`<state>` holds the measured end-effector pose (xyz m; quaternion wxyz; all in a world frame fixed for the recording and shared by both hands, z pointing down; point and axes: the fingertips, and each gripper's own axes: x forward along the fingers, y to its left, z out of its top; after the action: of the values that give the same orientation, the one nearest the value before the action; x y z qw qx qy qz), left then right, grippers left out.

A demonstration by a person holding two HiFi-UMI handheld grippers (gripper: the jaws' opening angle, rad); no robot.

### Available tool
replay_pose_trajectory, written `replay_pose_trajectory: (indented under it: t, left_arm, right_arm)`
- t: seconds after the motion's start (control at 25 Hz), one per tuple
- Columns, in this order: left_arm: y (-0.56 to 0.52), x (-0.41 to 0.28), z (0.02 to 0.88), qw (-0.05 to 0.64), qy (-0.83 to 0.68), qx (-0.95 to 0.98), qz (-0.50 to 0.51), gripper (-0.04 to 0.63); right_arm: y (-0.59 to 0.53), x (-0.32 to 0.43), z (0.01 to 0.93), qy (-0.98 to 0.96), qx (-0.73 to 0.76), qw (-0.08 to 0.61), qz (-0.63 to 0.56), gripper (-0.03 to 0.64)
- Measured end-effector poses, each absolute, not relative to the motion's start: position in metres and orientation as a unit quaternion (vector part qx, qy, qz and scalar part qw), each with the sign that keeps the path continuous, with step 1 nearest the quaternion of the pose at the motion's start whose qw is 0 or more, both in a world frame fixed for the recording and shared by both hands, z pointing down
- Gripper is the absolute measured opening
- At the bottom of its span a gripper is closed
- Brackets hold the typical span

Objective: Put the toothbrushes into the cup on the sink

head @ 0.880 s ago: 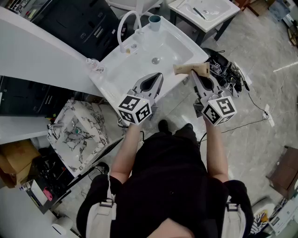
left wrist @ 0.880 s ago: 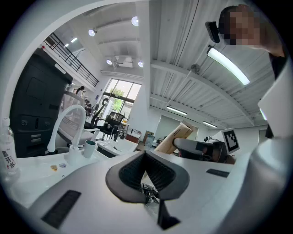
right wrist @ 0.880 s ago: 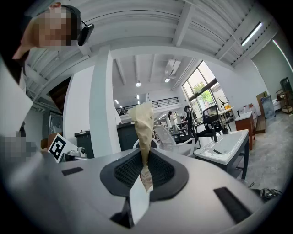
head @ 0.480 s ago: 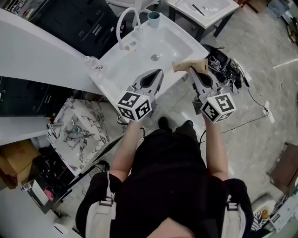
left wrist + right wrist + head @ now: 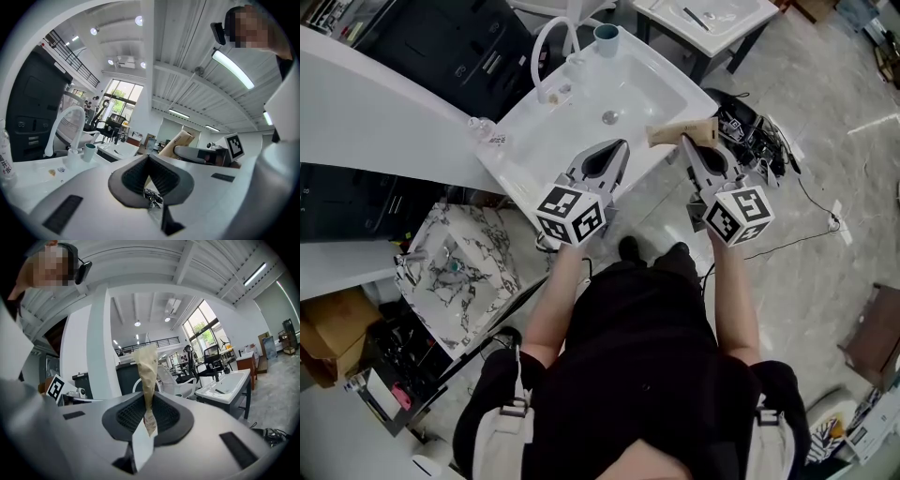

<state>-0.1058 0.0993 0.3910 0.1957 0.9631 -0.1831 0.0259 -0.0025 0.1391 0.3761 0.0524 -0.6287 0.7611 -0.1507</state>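
right hand-held gripper (image 5: 685, 142): jaws clamped on one end of a tan paper toothbrush packet (image 5: 682, 133). in the right gripper view the packet (image 5: 145, 371) stands up out of the ribbed pads with its long end free.
why held so: gripped by one end, the free length can lead into the cup. that is my reading of the hold.
left hand-held gripper (image 5: 617, 154): jaws closed tip to tip with nothing between them. it hangs over the near edge of the sink (image 5: 534, 131), likely just parked out of the way.
packet position: in the air, crosswise over the sink's near right rim, well apart from the cup.
cup (image 5: 607, 39): teal, upright, mouth open, on the sink's far corner just beside the white arched faucet (image 5: 551, 52). the left gripper view shows the cup (image 5: 89, 152) close against the faucet's base.
task stage: carrying looks under way, with nothing placed in the cup as far as i can see.
open room: the basin between packet and cup is bare apart from the drain, so a straight path across looks free.
edges: the faucet arch crowds the cup on one side, so coming in from above or from the open side seems safer. the near rim has only floor below it, and a slip there would drop the packet.
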Motion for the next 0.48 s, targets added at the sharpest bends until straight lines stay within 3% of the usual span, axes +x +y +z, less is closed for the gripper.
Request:
replay_pose_trajectory:
  t: [0.48]
  left_arm:
    - [0.09,-0.091,0.401,0.208,-0.192,0.958,0.037,0.008]
  right_arm:
    - [0.134,0.015,0.38,0.763,-0.625,0.048,-0.16,0.061]
